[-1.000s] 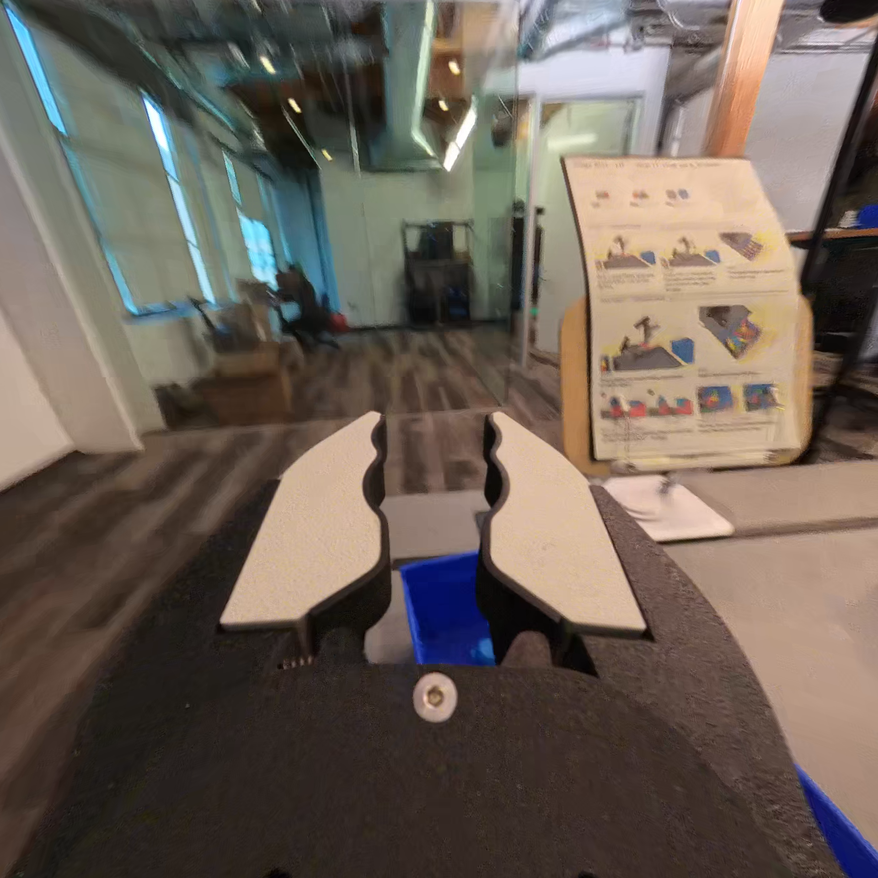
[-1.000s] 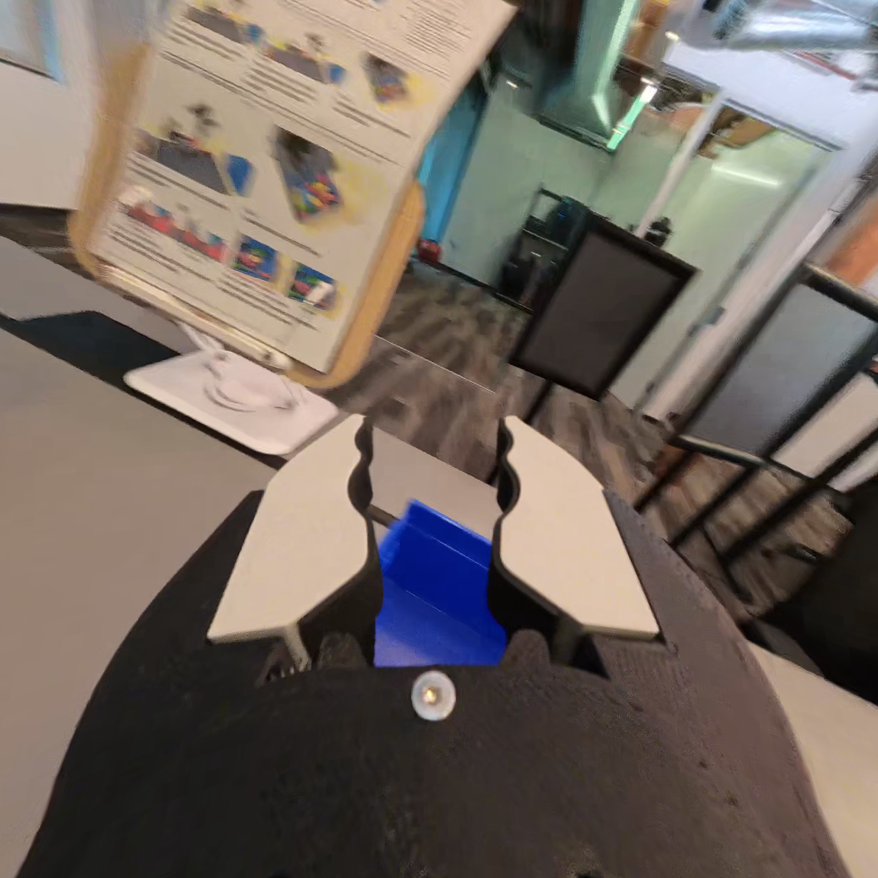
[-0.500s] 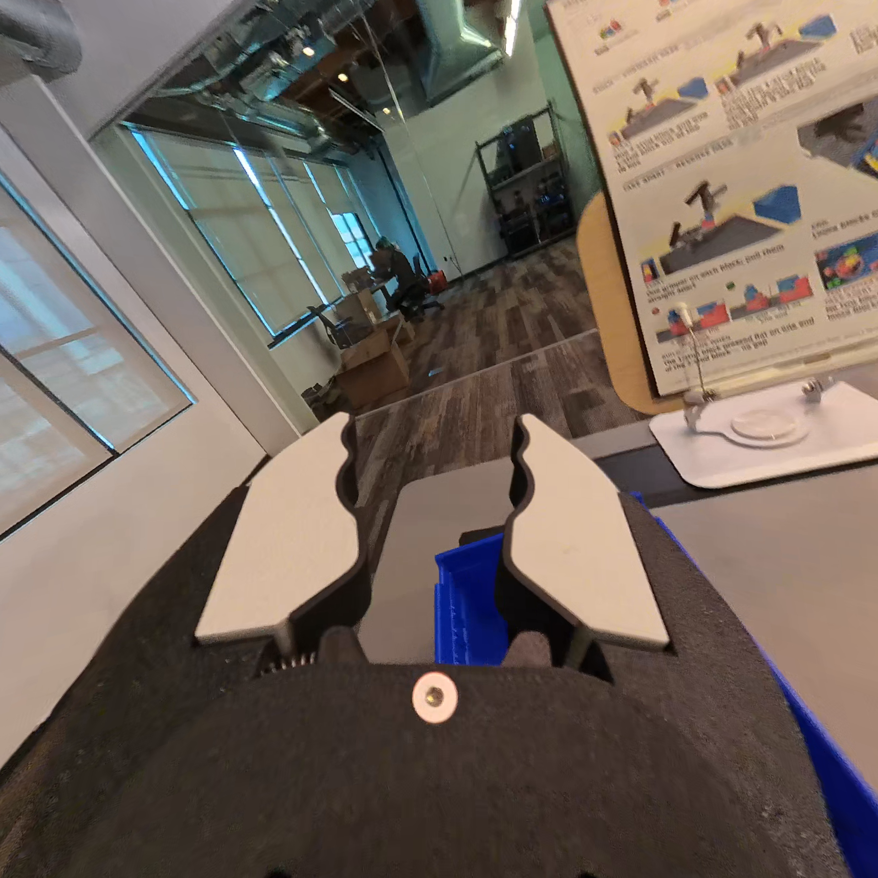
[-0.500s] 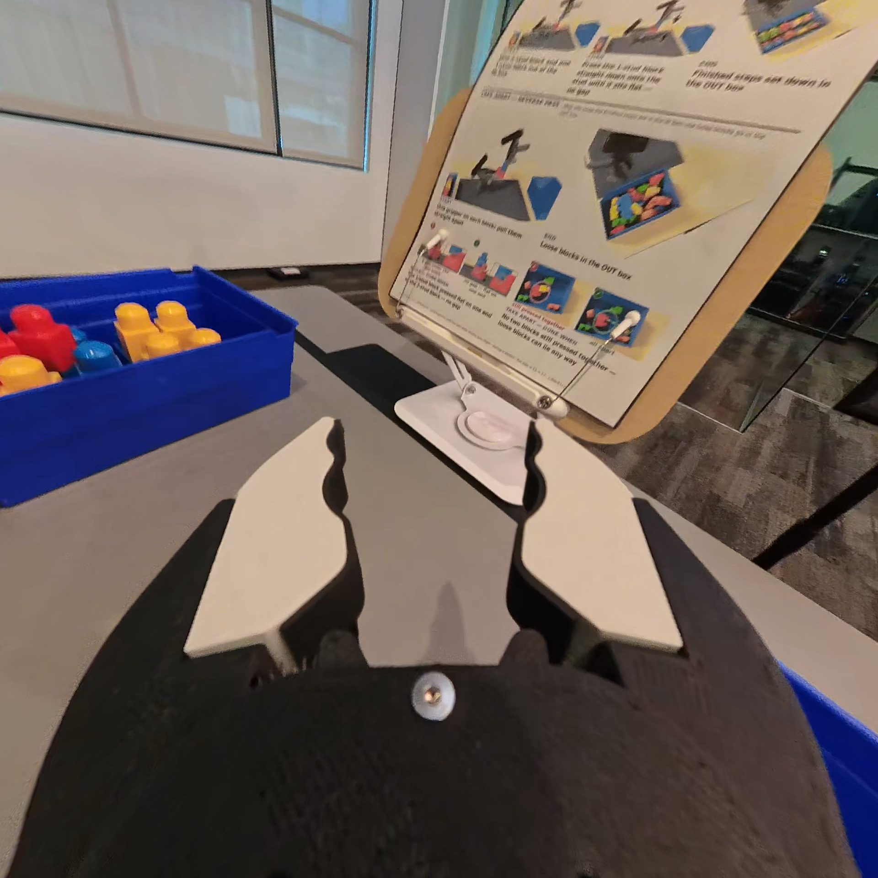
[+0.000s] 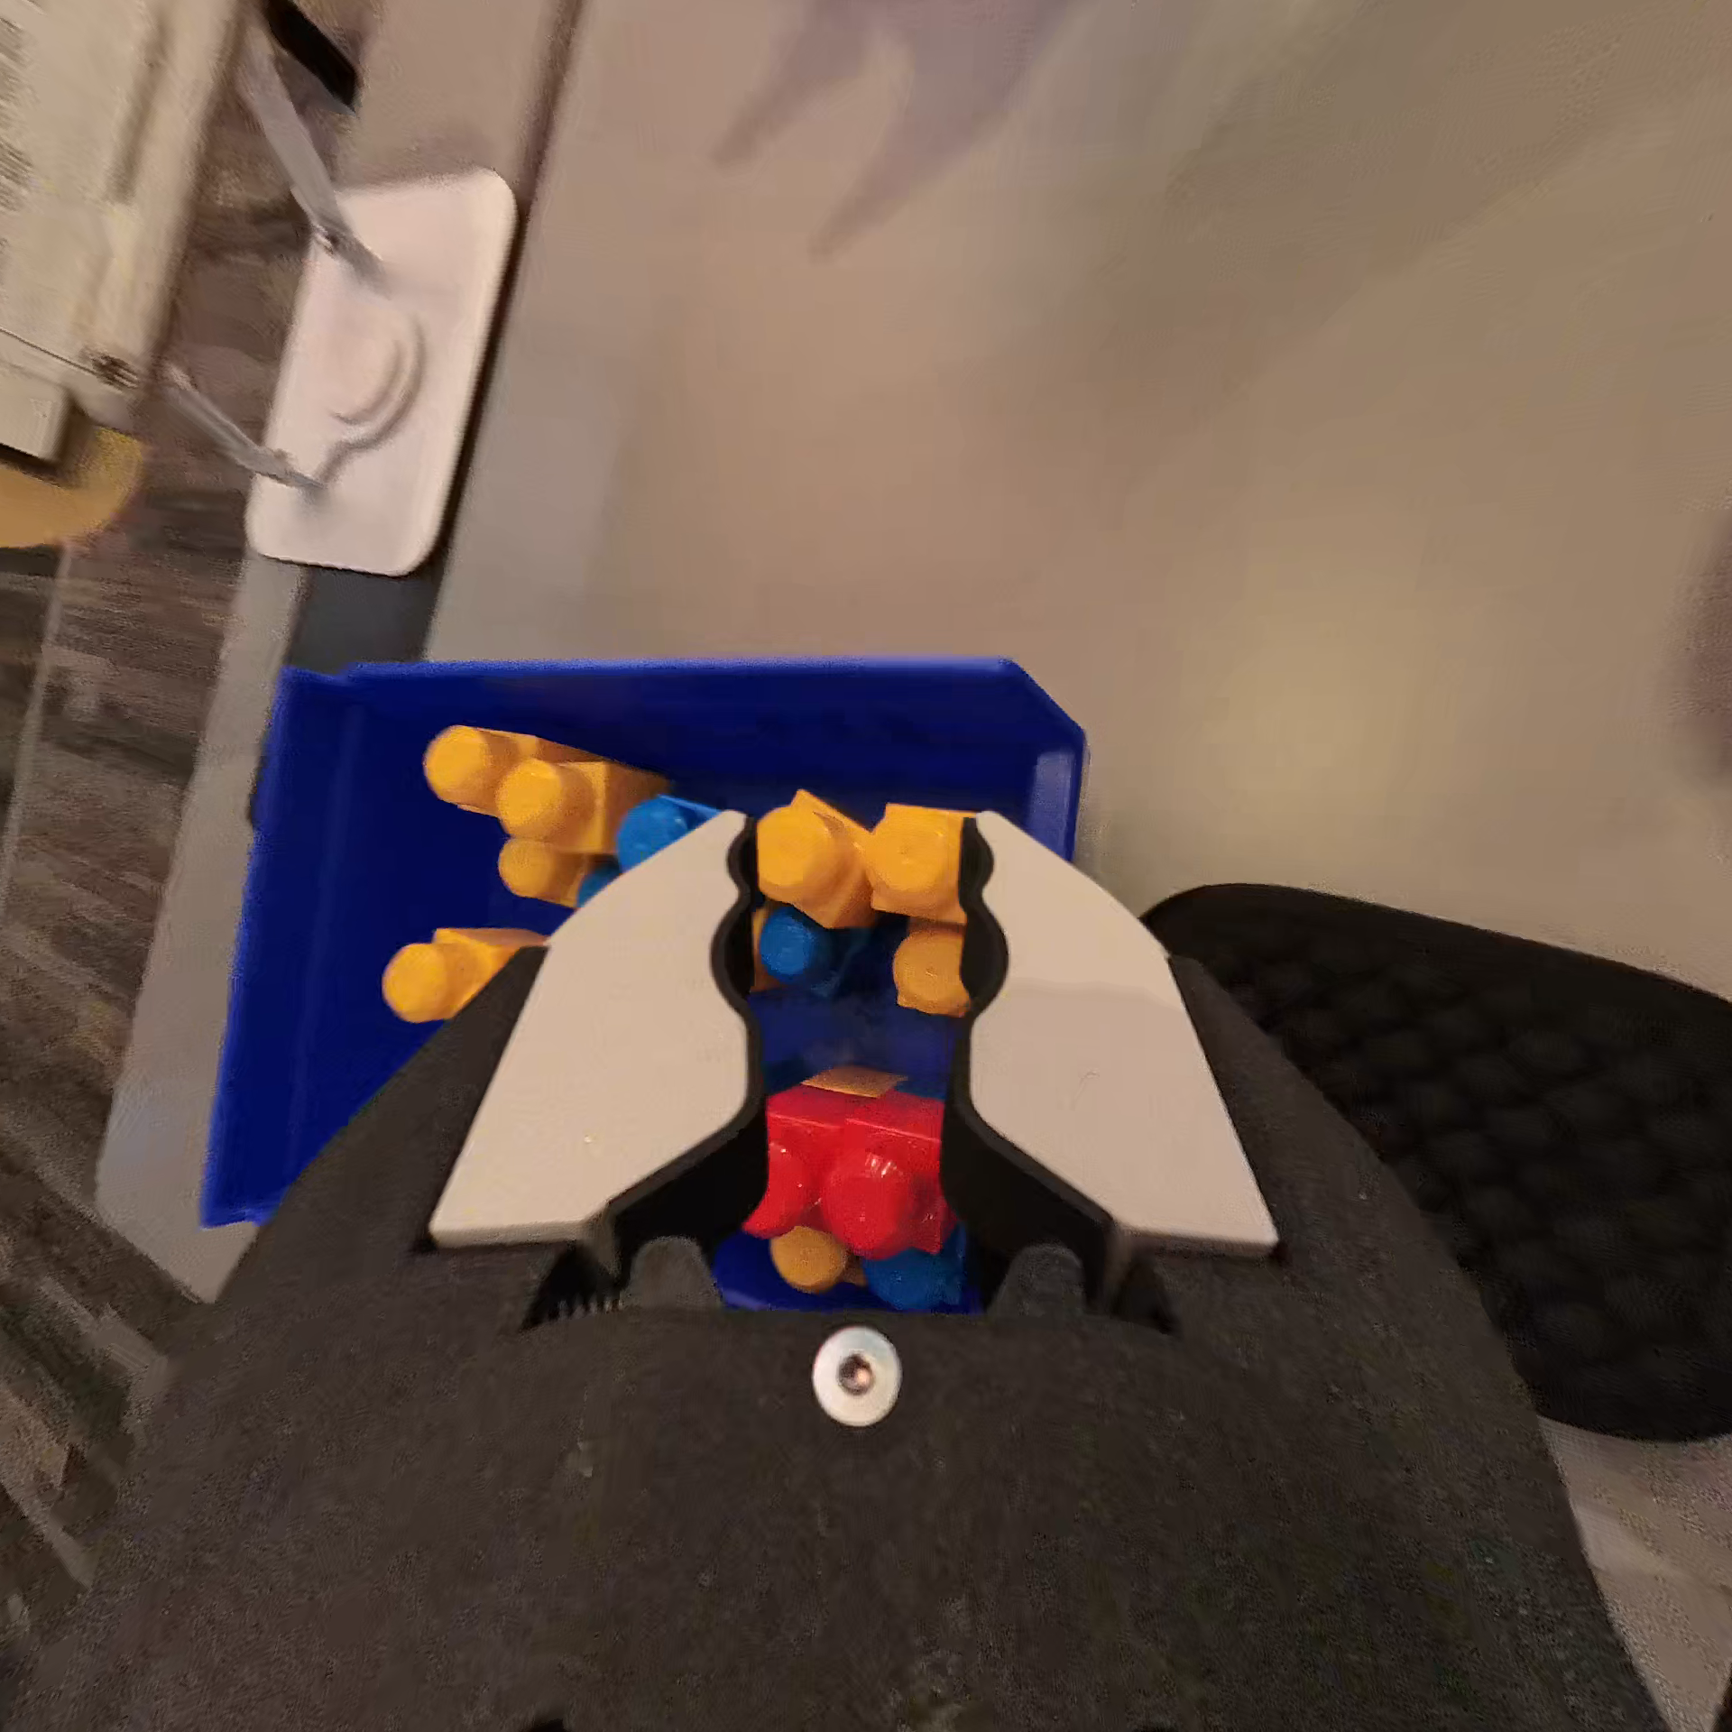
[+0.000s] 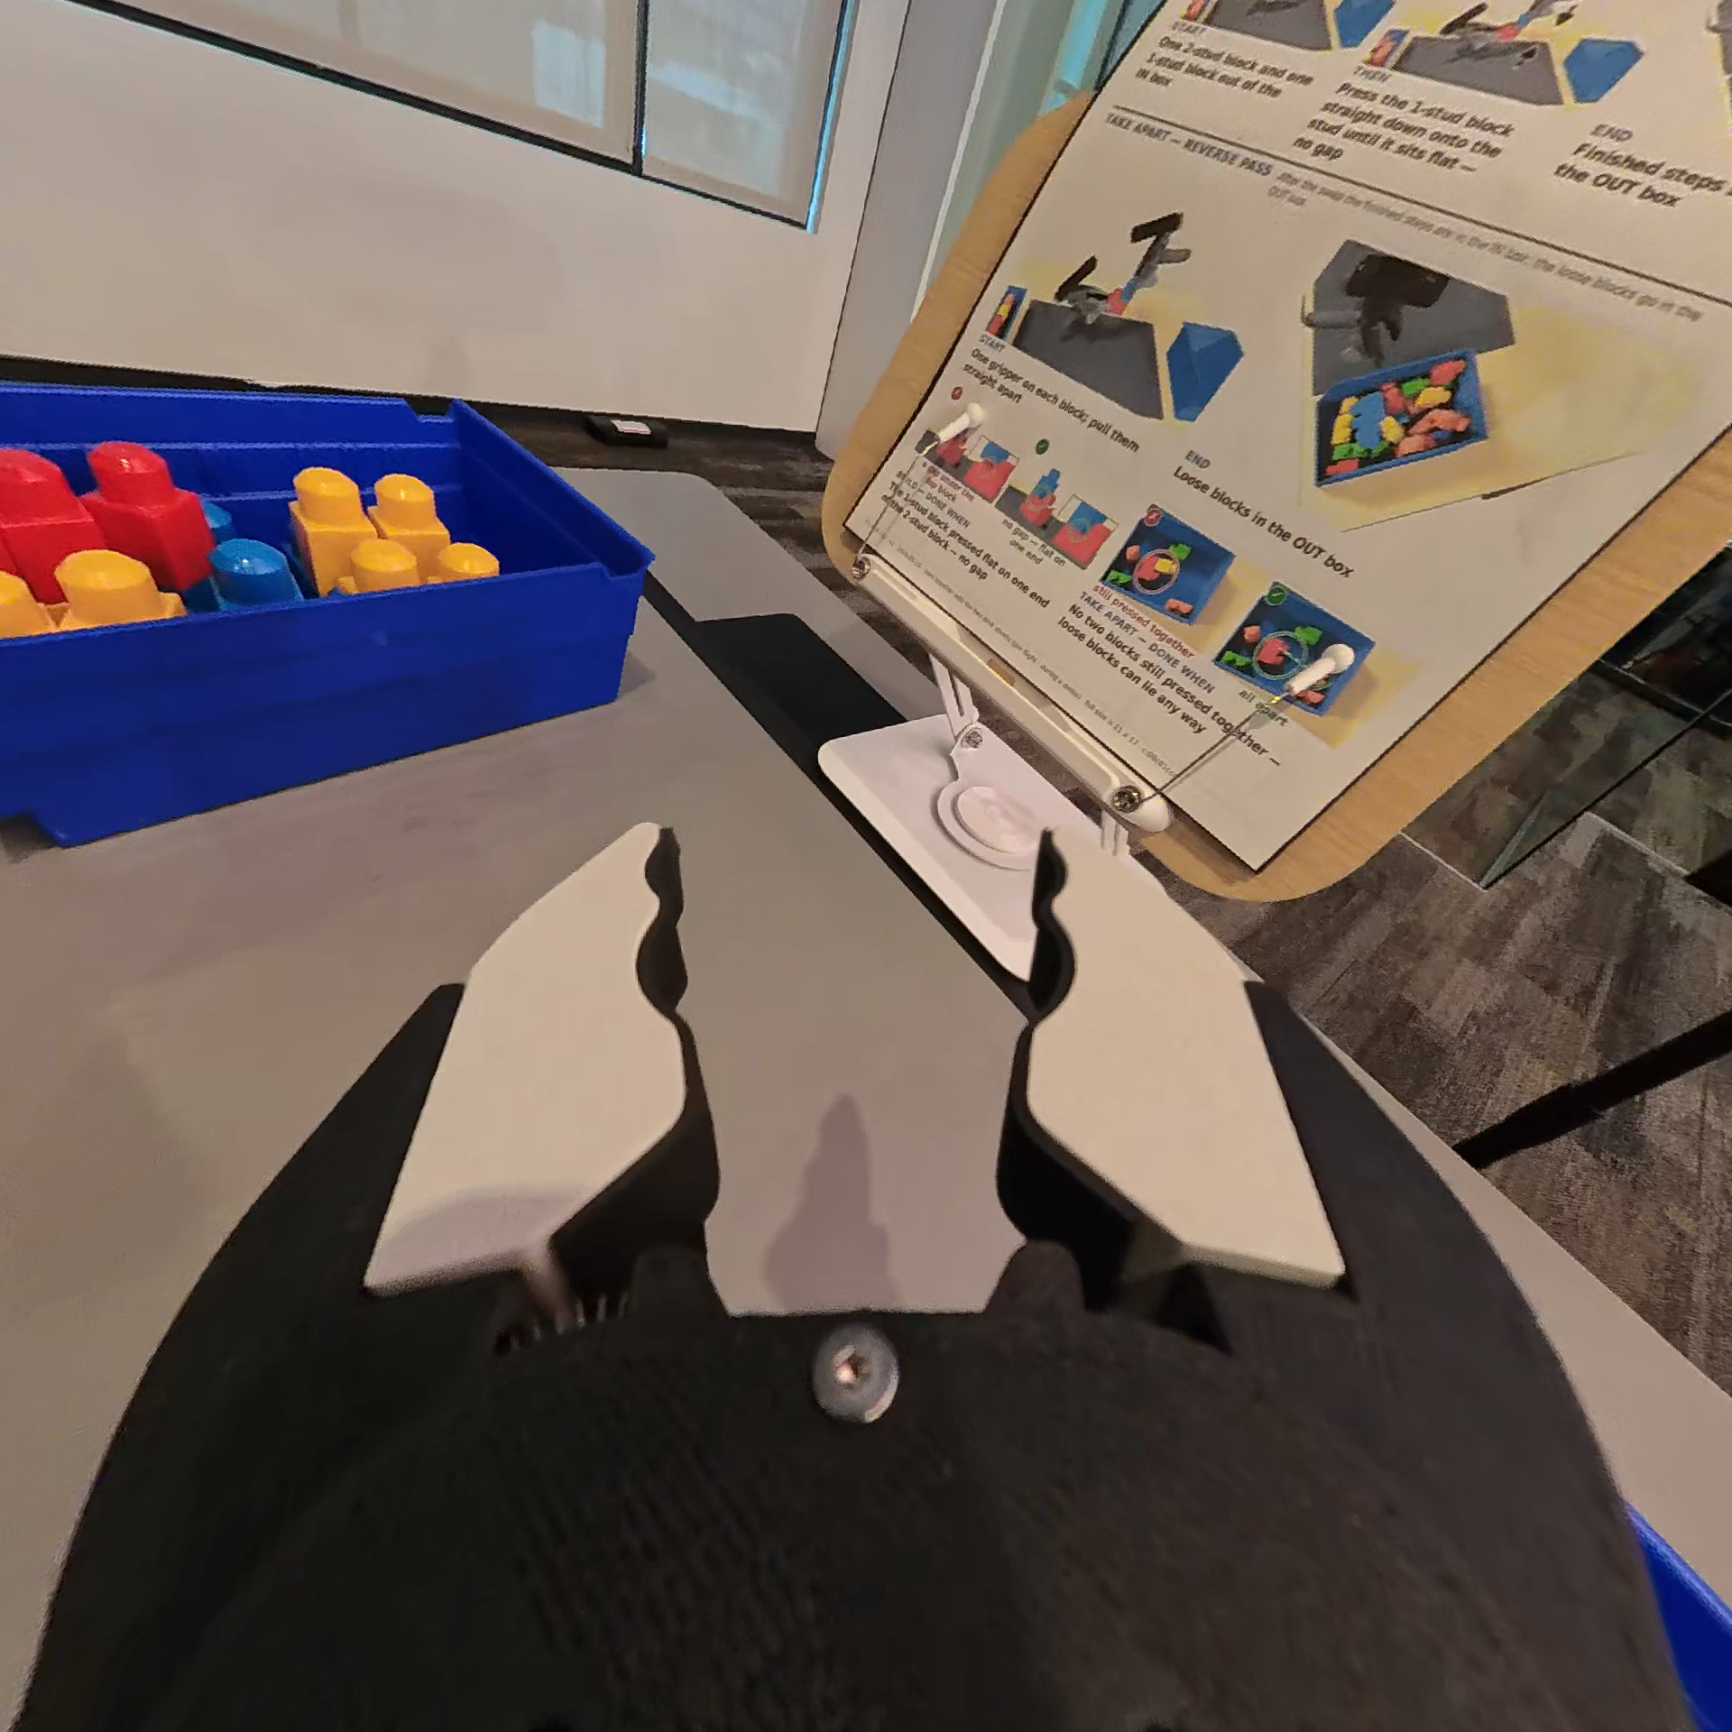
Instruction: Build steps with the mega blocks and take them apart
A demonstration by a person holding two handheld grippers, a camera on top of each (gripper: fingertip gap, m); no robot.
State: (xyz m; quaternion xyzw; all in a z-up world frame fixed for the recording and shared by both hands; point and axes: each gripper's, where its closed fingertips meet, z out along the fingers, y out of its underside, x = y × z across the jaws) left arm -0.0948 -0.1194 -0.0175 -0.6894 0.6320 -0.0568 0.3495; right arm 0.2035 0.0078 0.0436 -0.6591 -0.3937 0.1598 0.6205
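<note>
here, both grippers hang open over the grey table, nothing held in either.

the left gripper point(image 5: 855, 867) points down into the blue bin point(image 5: 309, 937), jaws spread above the loose mega blocks: yellow blocks point(image 5: 825, 867) at its tips, a red block point(image 5: 858, 1181) nearer its base. the right gripper point(image 6: 848, 858) hovers above the bare table point(image 6: 281, 918), jaws wide apart, well apart from the bin on its left and facing the instruction board point(image 6: 1312, 422) on its white stand point(image 6: 900, 778).

Red, yellow and blue blocks point(image 6: 150, 534) fill a blue bin point(image 6: 309, 675) on a grey table point(image 6: 281, 937).
</note>
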